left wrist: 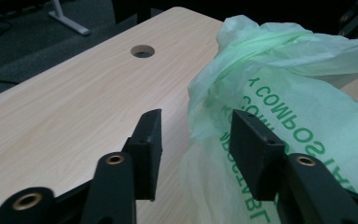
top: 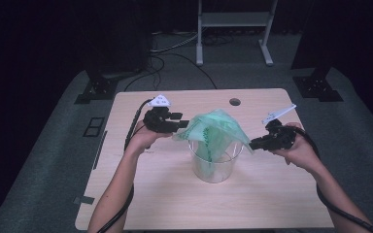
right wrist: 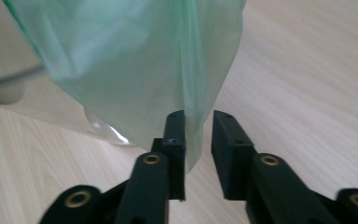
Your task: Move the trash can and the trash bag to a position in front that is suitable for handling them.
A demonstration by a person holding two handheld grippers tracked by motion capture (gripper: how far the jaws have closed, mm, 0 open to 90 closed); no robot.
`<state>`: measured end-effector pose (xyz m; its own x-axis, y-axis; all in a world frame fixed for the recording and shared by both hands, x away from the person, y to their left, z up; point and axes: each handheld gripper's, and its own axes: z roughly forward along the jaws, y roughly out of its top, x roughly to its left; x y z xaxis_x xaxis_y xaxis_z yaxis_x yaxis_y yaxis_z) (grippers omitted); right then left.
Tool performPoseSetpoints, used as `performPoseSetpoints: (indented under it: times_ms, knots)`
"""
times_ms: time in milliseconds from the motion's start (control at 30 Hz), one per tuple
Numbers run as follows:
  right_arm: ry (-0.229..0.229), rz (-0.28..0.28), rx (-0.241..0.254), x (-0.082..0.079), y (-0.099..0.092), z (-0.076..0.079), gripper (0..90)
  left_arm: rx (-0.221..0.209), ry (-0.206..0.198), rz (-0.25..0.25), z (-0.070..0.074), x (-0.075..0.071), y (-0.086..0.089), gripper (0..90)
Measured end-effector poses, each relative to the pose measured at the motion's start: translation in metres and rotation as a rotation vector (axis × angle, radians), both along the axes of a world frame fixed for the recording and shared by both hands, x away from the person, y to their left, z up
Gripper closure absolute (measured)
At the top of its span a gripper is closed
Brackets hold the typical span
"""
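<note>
We are looking down on a pale wooden table (top: 141, 204) with a clear plastic cup (top: 213, 165) standing near its middle. A thin green bag (top: 213, 130) is draping over the cup, part of it hanging down inside, the rest spreading out above the rim like a tent. Dark green lettering is showing on the bag in the left gripper view.

The left gripper (top: 178, 123) is sitting at the bag's left edge, held level in the person's left hand (top: 143, 138). Its jaws are standing apart: in its own view the bag's crumpled edge is lying in the gap against the right-hand jaw, while the other jaw is standing clear of it over bare wood. Nothing is being pinched there.

The right gripper (top: 253, 143) is sitting at the bag's right edge, in the right hand (top: 298, 150). Its jaws are standing slightly apart too, with a narrow gap showing between the pads. A fold of the bag is hanging down into that gap beside one pad, loose rather than clamped.

A round cable hole (top: 234, 102) is lying in the tabletop behind the cup. Cables are trailing from both grippers toward the near edge of the table.
</note>
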<state>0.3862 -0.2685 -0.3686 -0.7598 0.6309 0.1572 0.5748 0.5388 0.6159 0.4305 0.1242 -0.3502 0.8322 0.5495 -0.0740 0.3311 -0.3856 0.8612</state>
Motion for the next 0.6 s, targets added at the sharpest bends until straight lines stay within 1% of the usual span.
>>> performPoseSetpoints:
  times_ms: [67,167,267,333,367,467,600]
  knots:
    - [-0.025,-0.005,0.027,-0.002,-0.004,0.009,71.8,-0.013,0.001,-0.006,0.003,-0.002,0.004,49.7]
    - [-0.058,0.011,0.071,-0.008,-0.008,0.023,65.9,-0.031,0.003,-0.024,0.007,-0.006,0.01,46.4]
    - [-0.086,0.055,0.116,-0.014,-0.006,0.035,60.1,-0.029,-0.005,-0.047,0.01,-0.01,0.014,43.7]
    - [-0.097,0.092,0.145,-0.017,-0.002,0.041,57.1,-0.029,0.0,-0.057,0.012,-0.012,0.017,41.6]
    - [-0.109,0.104,0.149,-0.019,0.002,0.044,56.0,-0.023,-0.001,-0.063,0.012,-0.014,0.018,40.5]
    - [-0.14,0.144,0.153,-0.024,0.015,0.052,53.8,-0.023,0.007,-0.071,0.012,-0.016,0.02,38.7]
    - [-0.164,0.184,0.132,-0.025,0.035,0.056,53.8,-0.023,0.019,-0.084,0.013,-0.018,0.021,37.8]
